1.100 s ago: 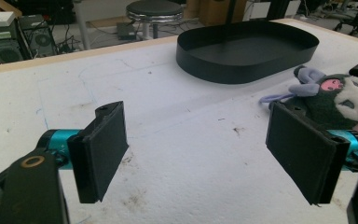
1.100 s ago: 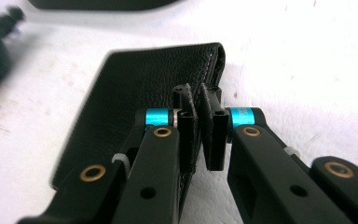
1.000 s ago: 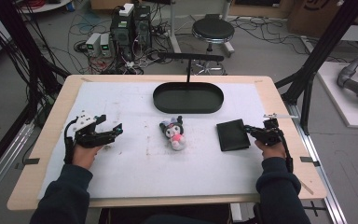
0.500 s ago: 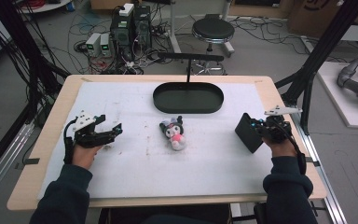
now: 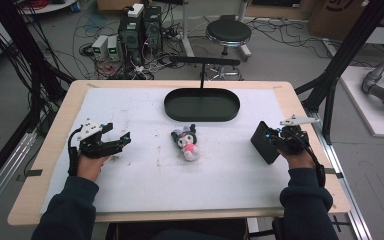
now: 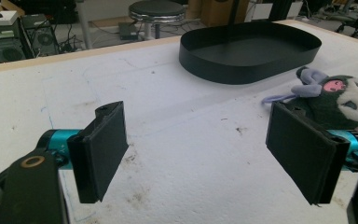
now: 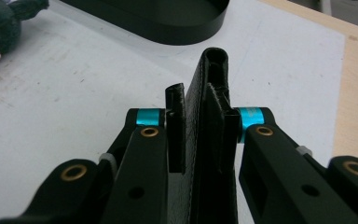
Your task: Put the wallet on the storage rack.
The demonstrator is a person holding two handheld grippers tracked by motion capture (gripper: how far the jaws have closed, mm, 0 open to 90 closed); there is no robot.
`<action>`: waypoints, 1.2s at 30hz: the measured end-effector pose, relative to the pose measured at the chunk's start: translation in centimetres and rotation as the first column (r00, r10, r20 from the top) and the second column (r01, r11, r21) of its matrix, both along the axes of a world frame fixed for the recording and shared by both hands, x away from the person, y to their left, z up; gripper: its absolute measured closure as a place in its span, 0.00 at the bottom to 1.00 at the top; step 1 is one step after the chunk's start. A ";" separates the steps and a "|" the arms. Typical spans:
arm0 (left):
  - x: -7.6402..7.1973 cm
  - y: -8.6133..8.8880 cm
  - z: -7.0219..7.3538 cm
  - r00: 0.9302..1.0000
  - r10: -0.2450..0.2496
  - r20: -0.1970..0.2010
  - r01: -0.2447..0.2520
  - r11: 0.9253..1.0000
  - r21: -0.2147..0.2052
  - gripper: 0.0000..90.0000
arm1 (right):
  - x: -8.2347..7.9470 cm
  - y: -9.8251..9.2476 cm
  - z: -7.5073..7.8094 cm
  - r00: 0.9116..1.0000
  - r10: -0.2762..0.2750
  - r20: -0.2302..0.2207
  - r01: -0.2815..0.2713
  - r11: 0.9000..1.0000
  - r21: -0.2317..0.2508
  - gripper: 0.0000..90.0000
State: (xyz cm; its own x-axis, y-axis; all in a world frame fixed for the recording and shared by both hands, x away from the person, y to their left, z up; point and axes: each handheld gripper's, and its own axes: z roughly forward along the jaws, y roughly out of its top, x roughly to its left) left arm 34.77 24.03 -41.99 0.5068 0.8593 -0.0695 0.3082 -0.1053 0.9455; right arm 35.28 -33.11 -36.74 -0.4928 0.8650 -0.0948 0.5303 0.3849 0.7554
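Right now the table [image 5: 50, 165] carries a black oval tray [image 5: 202, 105] at the back, plush toy [image 5: 187, 142] mid-table. My right gripper [image 5: 271, 141] clamps the black wallet [image 5: 263, 144] on edge, lifted at the right side, jaws just eased. My left gripper [image 5: 122, 142] rests gaping, holding nothing.

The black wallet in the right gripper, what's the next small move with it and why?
Probably carry the black wallet toward the oval black tray at the far middle of the table. The right gripper has the wallet on edge between its jaws and lifted off the table, though the jaws have just been opening a little, so firming the grip first seems wise. The tray looks empty.
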 end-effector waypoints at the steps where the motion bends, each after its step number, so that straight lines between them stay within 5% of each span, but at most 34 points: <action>1: 0.0 0.0 0.0 1.000 0.000 0.000 0.000 1.000 -0.001 0.23 | 0.0 0.2 -0.1 1.000 0.006 -0.004 -0.006 1.000 -0.011 0.84; 6: 0.0 0.0 0.0 1.000 0.000 0.000 0.000 1.000 -0.001 0.23 | 0.1 0.6 -0.2 1.000 -0.010 -0.026 0.008 0.998 -0.062 0.94; 16: 0.0 0.0 0.0 1.000 -0.001 -0.001 0.001 1.000 0.000 0.23 | 0.3 2.2 0.2 0.995 -0.003 -0.099 0.014 0.994 0.107 0.96; 25: 0.0 0.0 0.0 1.000 -0.001 -0.001 0.001 1.000 0.001 0.23 | 0.5 2.9 -0.1 0.990 0.014 -0.144 0.011 0.985 0.175 0.95; 28: 0.0 0.0 0.0 1.000 -0.001 -0.002 0.001 1.000 0.000 0.23 | 0.3 3.1 -0.1 0.991 0.041 -0.124 -0.024 0.991 0.134 0.94; 34: 0.0 0.0 0.0 1.000 -0.002 -0.001 0.002 1.000 -0.002 0.23 | -0.1 3.2 0.2 0.994 0.101 -0.042 -0.096 0.988 0.122 0.73; 35: 0.0 0.0 0.0 1.000 -0.001 0.001 0.001 1.000 -0.003 0.23 | -0.3 3.2 0.4 0.994 0.110 0.005 -0.109 0.989 0.099 0.59; 36: 0.0 0.1 0.0 1.000 0.000 0.001 0.000 1.000 -0.003 0.23 | -0.3 3.2 0.4 0.994 0.110 0.005 -0.109 0.989 0.099 0.59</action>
